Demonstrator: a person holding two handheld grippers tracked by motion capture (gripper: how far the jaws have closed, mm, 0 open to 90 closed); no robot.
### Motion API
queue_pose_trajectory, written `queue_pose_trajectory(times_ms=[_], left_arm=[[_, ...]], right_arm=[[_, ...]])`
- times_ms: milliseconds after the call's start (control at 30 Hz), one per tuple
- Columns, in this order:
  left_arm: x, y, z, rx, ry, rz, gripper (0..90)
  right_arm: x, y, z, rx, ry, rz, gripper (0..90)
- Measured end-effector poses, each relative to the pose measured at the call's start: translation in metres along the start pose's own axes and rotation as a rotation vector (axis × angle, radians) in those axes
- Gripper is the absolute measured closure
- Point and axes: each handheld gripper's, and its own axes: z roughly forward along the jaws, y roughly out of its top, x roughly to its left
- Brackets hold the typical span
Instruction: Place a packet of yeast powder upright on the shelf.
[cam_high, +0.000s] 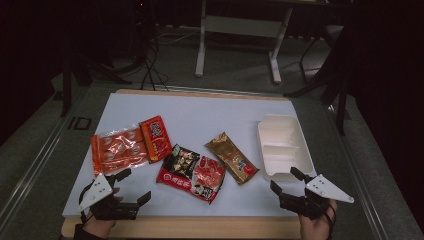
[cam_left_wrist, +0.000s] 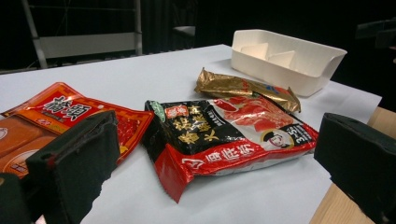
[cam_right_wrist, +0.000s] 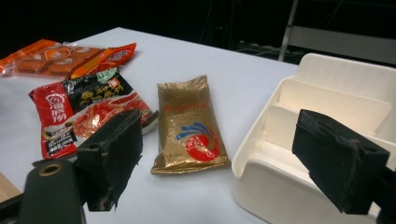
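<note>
- Your left gripper (cam_high: 134, 186) hovers at the near table edge, jaws wide apart and empty, just short of the red-and-black glossy snack packet (cam_high: 192, 172).
- Your right gripper (cam_high: 286, 181) hangs with jaws spread and empty beside the white divided plastic tray (cam_high: 300, 145), gold foil packet (cam_high: 232, 157) to its left.

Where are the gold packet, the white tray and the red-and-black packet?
gold packet (cam_right_wrist: 189, 126), right gripper view, on its front face.
white tray (cam_high: 301, 145), high view, on its right rim.
red-and-black packet (cam_left_wrist: 219, 135), left gripper view, on the middle of its front.
</note>
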Motion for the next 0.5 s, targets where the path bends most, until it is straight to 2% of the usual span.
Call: queue_pose_trajectory(times_ms=[200,233,400,433,500], left_arm=[[-0.0013,0.001,-0.0002,-0.006,0.002,-0.003,0.5],[-0.002,0.0016,-0.0005,-0.011,0.001,-0.001,0.5],[-0.0027,0.0025,-0.0008,-0.014,0.005,0.003,0.5],[-0.0018,0.0022,-0.0004,-0.014,0.004,-0.006,0.5],[-0.0013,0.0016,0.0002,-0.01,0.002,-0.013,0.5]], right_arm=[[-0.0008,-0.0004,0.0026,0.026,0.014,0.002,16.1],[0.0,-0.0003,0.0034,0.045,0.017,0.0,13.9],[0.004,0.0035,0.0004,0.054,0.012,0.013,11.2],[0.0059,0.0048,0.0001,0.08,0.007,0.006,11.2],[0.0069,0.0061,0.0008,0.1,0.014,0.022,11.2]])
